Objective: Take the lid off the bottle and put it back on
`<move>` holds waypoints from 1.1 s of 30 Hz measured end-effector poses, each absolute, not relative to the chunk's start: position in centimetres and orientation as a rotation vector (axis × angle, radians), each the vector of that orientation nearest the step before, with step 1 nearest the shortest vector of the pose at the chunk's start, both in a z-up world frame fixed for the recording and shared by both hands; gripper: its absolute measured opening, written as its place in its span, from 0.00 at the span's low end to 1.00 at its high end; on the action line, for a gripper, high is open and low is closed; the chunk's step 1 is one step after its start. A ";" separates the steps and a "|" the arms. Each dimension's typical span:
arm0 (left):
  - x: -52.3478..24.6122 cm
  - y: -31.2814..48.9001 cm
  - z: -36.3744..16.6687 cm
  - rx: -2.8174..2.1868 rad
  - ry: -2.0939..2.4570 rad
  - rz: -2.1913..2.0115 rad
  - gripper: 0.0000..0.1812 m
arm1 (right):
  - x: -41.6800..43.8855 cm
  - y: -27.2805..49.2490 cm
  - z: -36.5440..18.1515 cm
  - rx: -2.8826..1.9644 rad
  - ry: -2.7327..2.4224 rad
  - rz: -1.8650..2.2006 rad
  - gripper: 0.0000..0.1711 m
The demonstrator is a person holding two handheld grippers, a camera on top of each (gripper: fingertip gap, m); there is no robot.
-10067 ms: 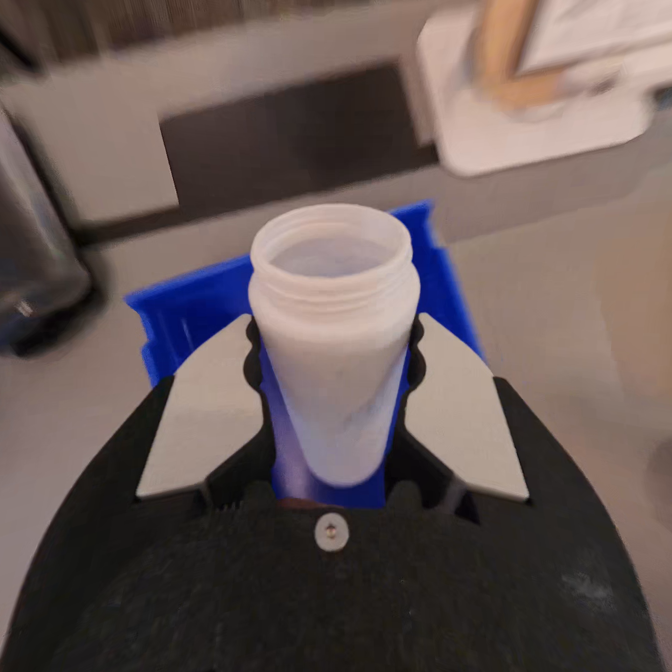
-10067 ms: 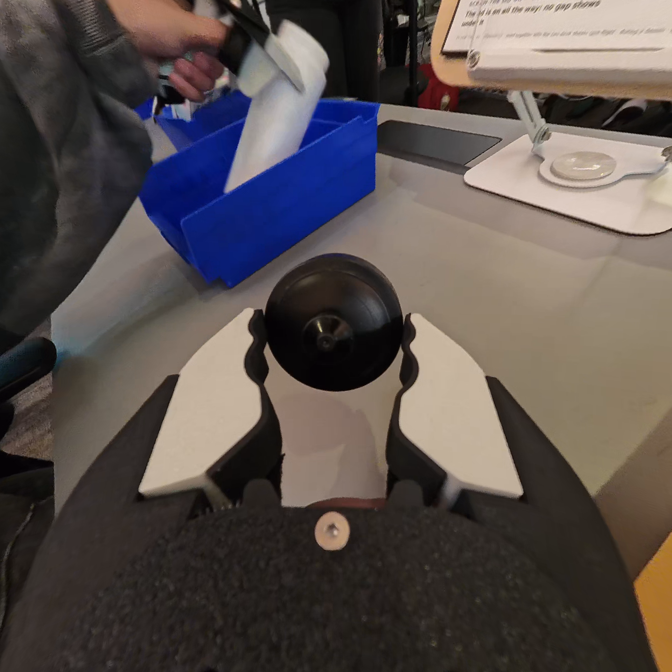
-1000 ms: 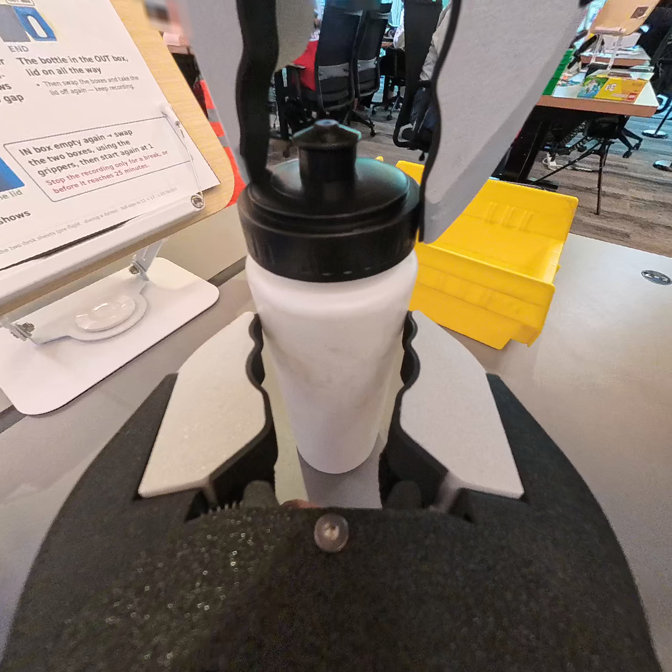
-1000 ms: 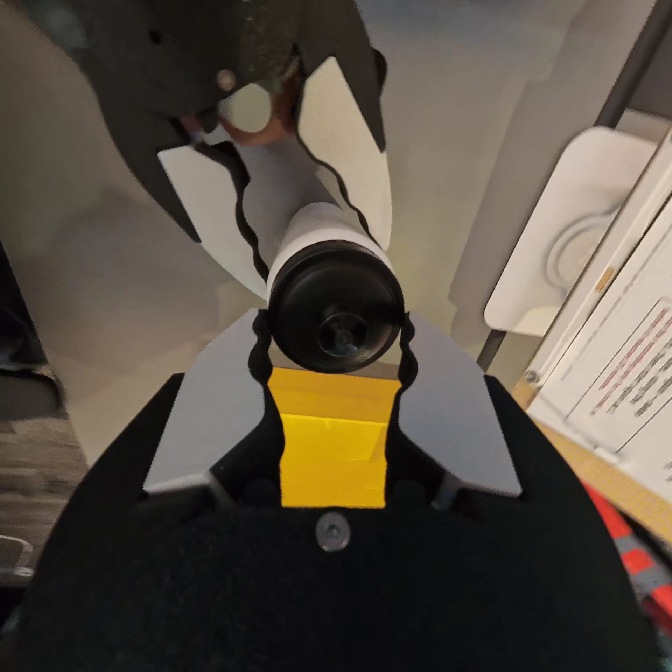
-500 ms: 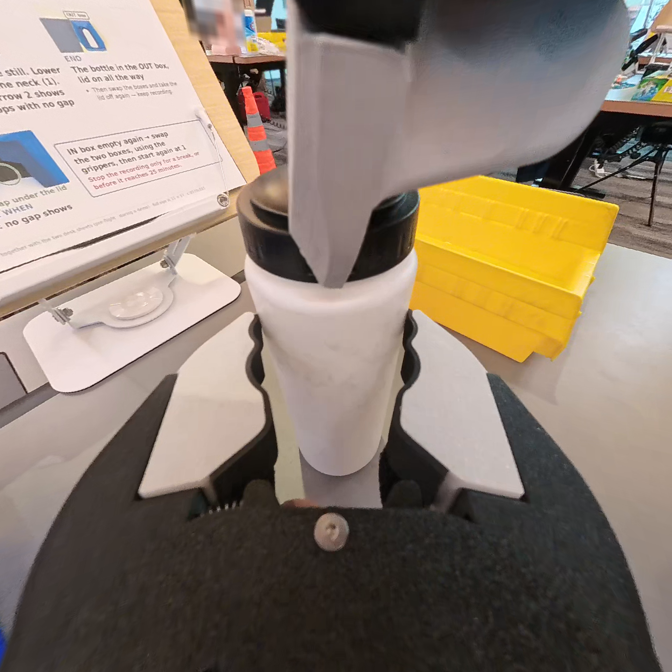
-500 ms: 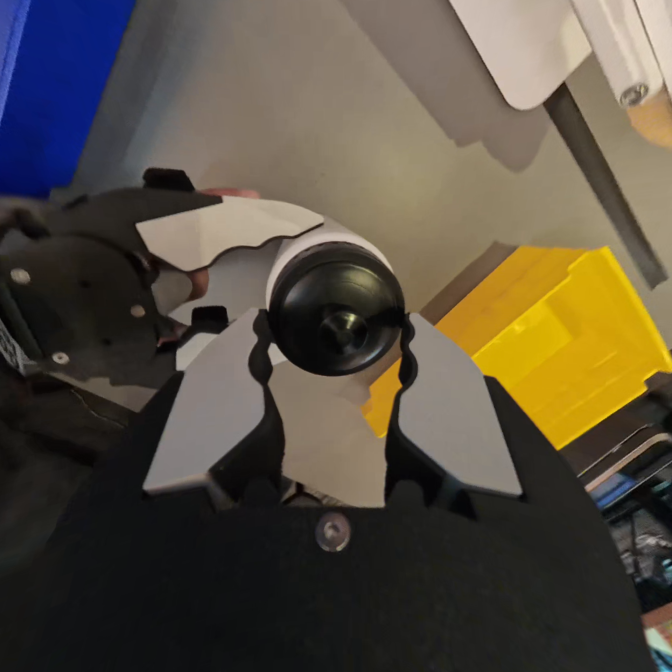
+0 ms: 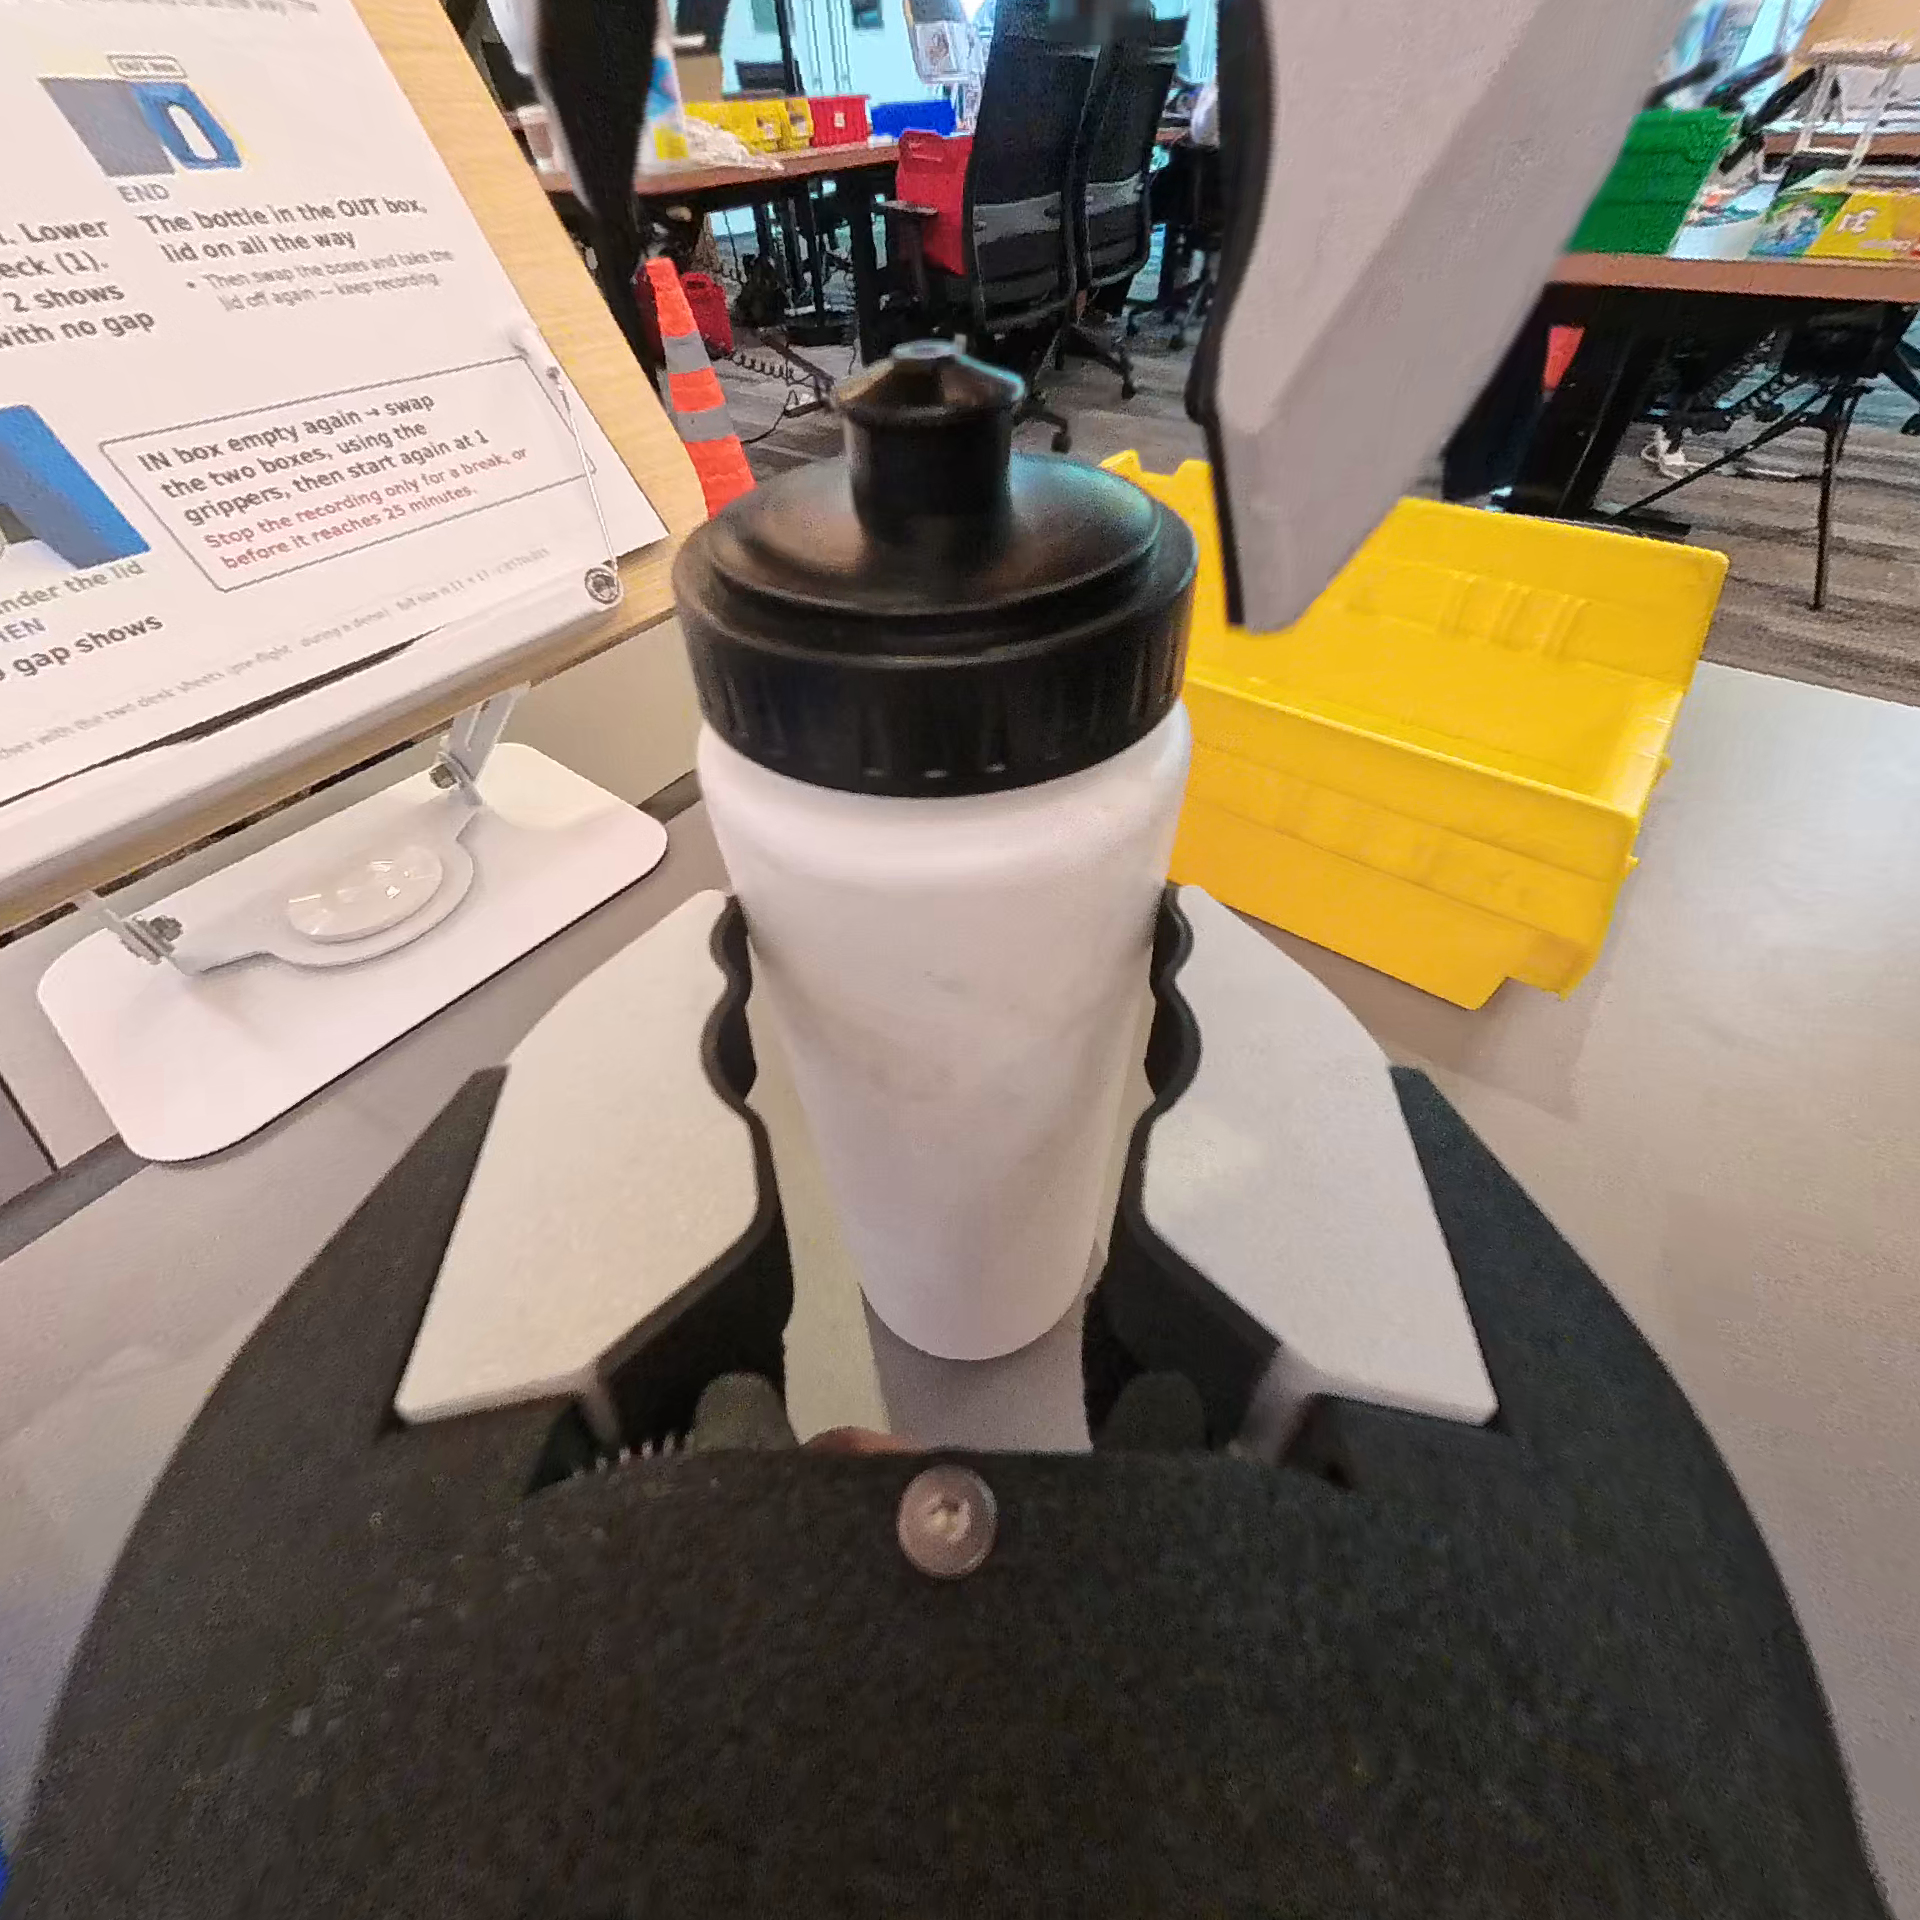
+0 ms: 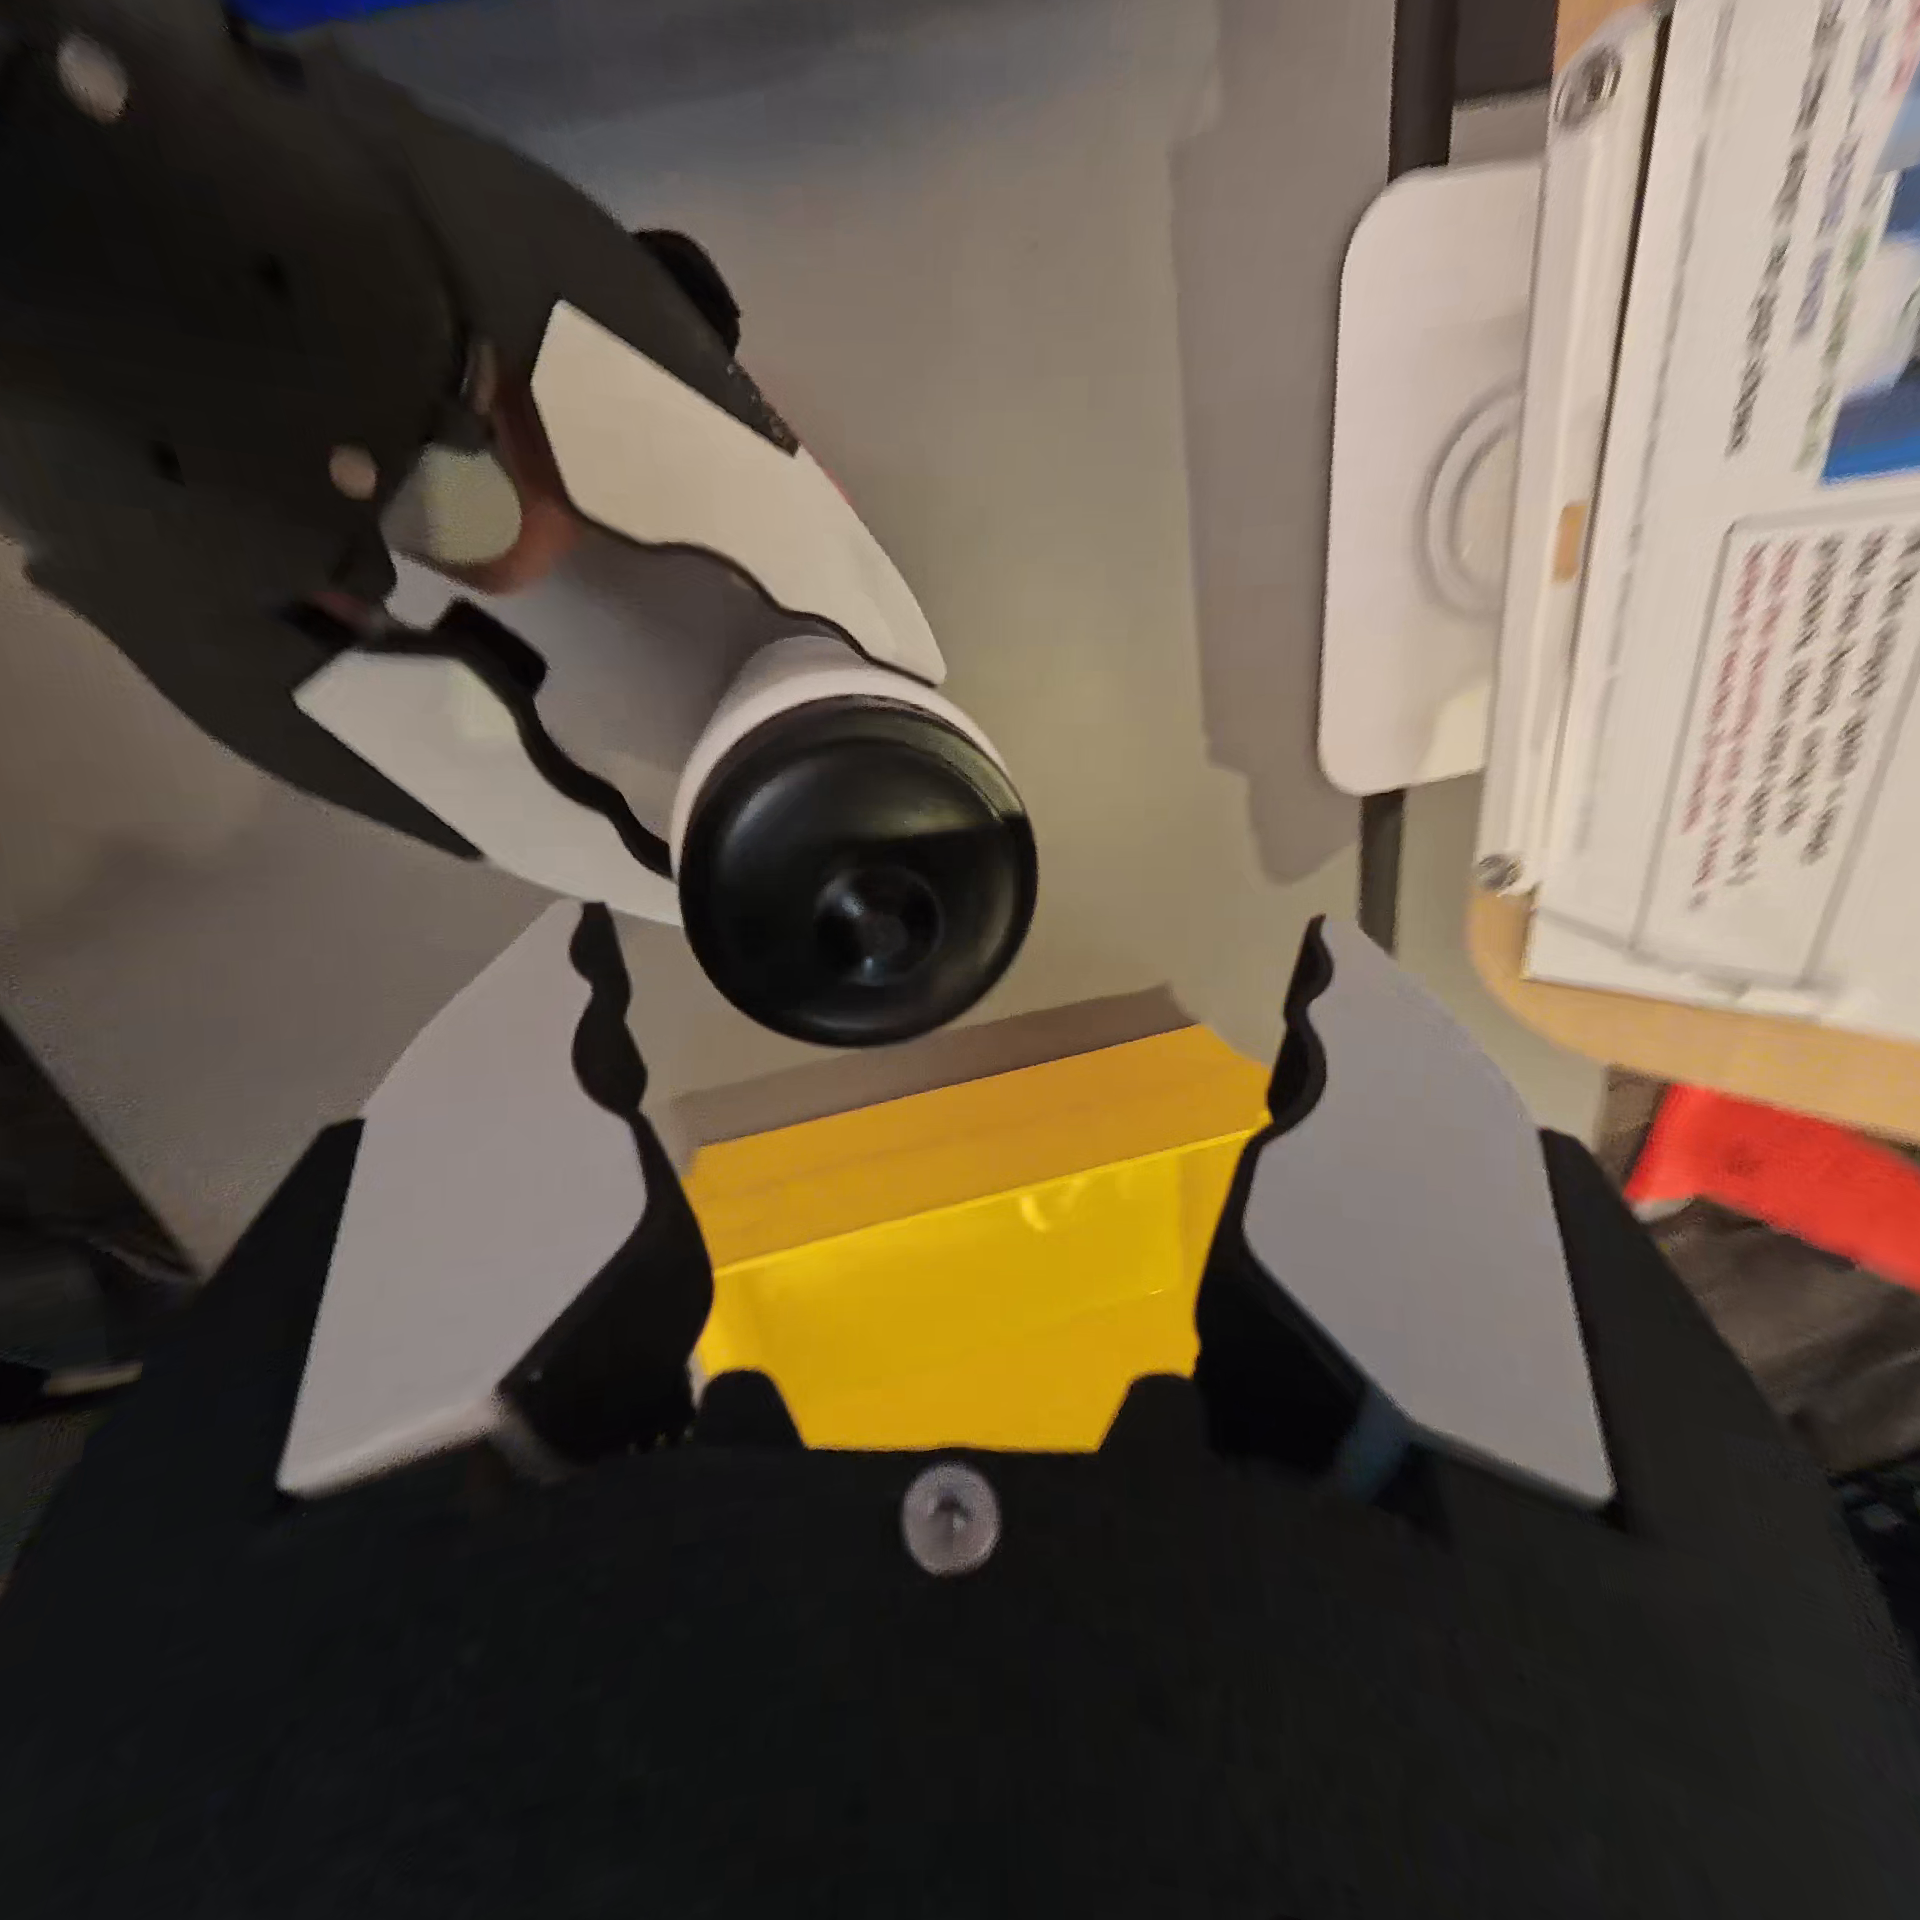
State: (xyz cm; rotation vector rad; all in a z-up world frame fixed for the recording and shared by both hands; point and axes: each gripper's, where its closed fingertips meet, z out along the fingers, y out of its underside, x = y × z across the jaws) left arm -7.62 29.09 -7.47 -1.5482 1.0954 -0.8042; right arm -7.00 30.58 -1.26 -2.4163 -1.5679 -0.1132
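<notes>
My left gripper (image 7: 948,935) is shut on the white bottle (image 7: 951,987) and holds it upright above the table. The black lid (image 7: 935,613) with its spout sits on the bottle's neck. My right gripper (image 8: 948,966) is open and empty, above the lid and apart from it. One of its grey fingers (image 7: 1382,312) hangs at the upper right in the left wrist view. The right wrist view looks down on the lid (image 8: 857,883), the bottle (image 8: 790,691) and the left gripper (image 8: 727,707).
A yellow bin (image 7: 1455,748) stands on the grey table (image 7: 1766,1039) behind the bottle; it also shows in the right wrist view (image 8: 966,1288). A tilted instruction board (image 7: 260,416) on a white stand (image 7: 312,935) is at the left. An orange cone (image 7: 696,405) and office chairs lie beyond.
My right gripper has opened and let go of the lid, then drawn back up from it. The lid stays on the bottle in my left gripper.
</notes>
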 end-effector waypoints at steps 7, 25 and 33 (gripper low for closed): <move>-7.5 28.9 -7.5 -1.541 1.115 -0.818 0.41 | -7.7 30.2 0.6 -1.633 -2.157 -0.131 0.52; -7.2 28.2 -7.7 -1.540 1.223 -0.913 0.41 | -7.4 28.9 -2.2 -0.969 -2.798 0.056 0.43; -7.3 28.3 -7.7 -1.557 1.214 -0.935 0.40 | -7.7 28.7 -2.3 -1.100 -2.826 0.134 0.39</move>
